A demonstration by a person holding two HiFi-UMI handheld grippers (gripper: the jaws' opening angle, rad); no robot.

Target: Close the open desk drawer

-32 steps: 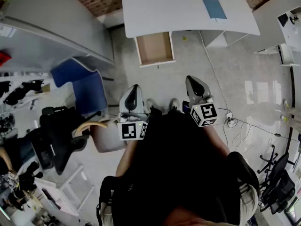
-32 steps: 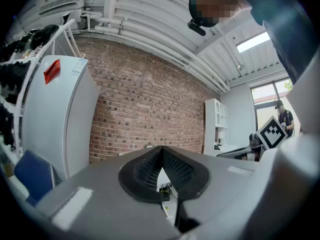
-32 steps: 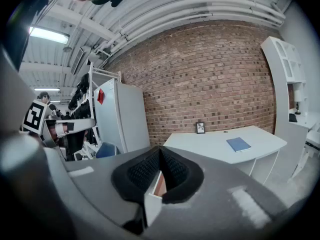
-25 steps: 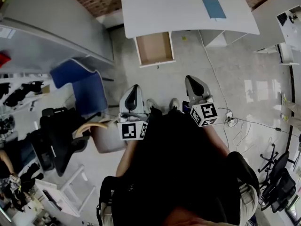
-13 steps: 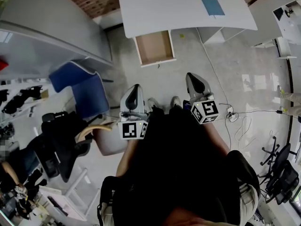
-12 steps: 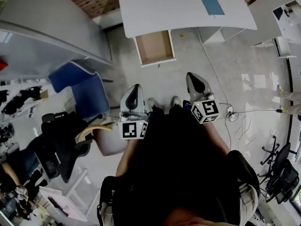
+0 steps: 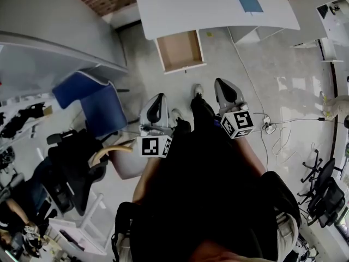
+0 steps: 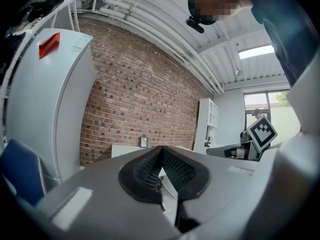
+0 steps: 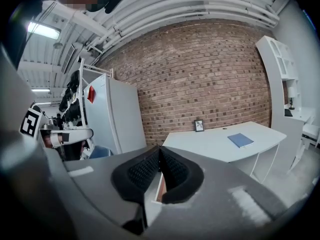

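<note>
The white desk (image 7: 212, 7) stands at the top of the head view, with a blue book (image 7: 248, 0) on its top. Its wooden drawer (image 7: 180, 51) is pulled out toward me and has nothing in it. My left gripper (image 7: 158, 99) and right gripper (image 7: 225, 85) are held side by side in front of my body, well short of the drawer, both shut on nothing. In the right gripper view the shut gripper (image 9: 160, 160) points at the desk (image 9: 220, 144) and book (image 9: 241, 140). The left gripper (image 8: 161, 160) faces the brick wall.
A blue chair (image 7: 92, 100) and a black office chair (image 7: 71, 157) stand to my left. Cables and a power strip (image 7: 269, 128) lie on the floor at the right. A grey cabinet (image 7: 54, 31) is at the far left and another desk (image 7: 332, 15) at the far right.
I have stepped toward the desk, one foot now ahead between the grippers. Both grippers moved forward a little with me and stayed shut. The drawer has not moved.
</note>
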